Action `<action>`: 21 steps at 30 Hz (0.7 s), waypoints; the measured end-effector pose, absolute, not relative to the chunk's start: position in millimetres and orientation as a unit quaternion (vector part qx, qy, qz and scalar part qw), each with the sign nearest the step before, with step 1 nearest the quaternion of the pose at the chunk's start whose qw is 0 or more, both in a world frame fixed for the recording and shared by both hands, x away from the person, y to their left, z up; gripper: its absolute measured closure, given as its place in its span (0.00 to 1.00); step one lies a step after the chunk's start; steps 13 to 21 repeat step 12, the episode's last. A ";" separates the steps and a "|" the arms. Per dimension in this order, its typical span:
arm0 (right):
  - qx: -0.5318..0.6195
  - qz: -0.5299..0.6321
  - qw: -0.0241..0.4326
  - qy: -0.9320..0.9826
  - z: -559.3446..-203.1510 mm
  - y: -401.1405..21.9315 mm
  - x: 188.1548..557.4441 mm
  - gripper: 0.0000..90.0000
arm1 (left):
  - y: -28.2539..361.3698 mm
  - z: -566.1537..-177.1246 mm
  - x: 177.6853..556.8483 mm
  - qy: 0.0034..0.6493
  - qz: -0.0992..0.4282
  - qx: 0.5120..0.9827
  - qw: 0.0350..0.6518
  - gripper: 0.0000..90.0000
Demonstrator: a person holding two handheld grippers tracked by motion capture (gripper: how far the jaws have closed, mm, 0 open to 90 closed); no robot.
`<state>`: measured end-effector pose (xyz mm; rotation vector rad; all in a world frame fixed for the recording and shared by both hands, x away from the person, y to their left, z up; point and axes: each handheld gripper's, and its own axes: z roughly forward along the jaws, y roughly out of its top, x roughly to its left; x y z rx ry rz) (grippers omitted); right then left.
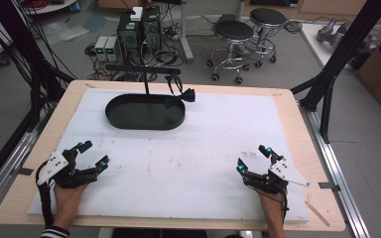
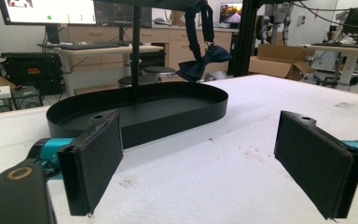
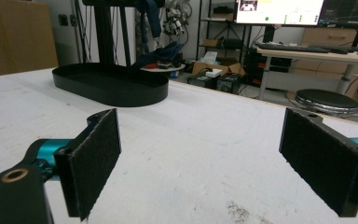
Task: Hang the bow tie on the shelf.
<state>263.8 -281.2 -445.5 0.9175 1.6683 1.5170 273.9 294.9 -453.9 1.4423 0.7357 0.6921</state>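
A black oval tray [image 1: 124,120] lies at the back of the white mat, with a thin black stand [image 1: 146,82] rising from it. A dark blue bow tie [image 1: 181,97] hangs from the stand's crossbar over the tray's right end; it also shows in the left gripper view [image 2: 204,60]. My left gripper [image 1: 93,154] rests near the front left of the mat, open and holding nothing. My right gripper [image 1: 253,159] rests at the front right, open and holding nothing. Both point toward the tray [image 2: 177,113] [image 3: 112,88] from well short of it.
The white mat [image 1: 188,158] covers a wooden table [image 1: 297,129]. Black frame posts [image 1: 342,54] stand off the right edge. Two stools [image 1: 233,34] and computer boxes [image 1: 139,29] stand on the floor behind the table.
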 end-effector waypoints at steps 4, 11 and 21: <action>0.360 0.586 0.354 0.634 -452.4 -280.0 260.8 0.13 | 294.6 -454.0 273.7 0.322 0.305 0.631 0.637 0.17; 0.367 0.589 0.359 0.624 -453.6 -281.4 260.1 0.13 | 294.7 -454.0 273.8 0.321 0.305 0.632 0.636 0.17; 0.367 0.589 0.359 0.624 -453.6 -281.4 260.1 0.13 | 294.8 -454.0 273.8 0.322 0.304 0.632 0.636 0.17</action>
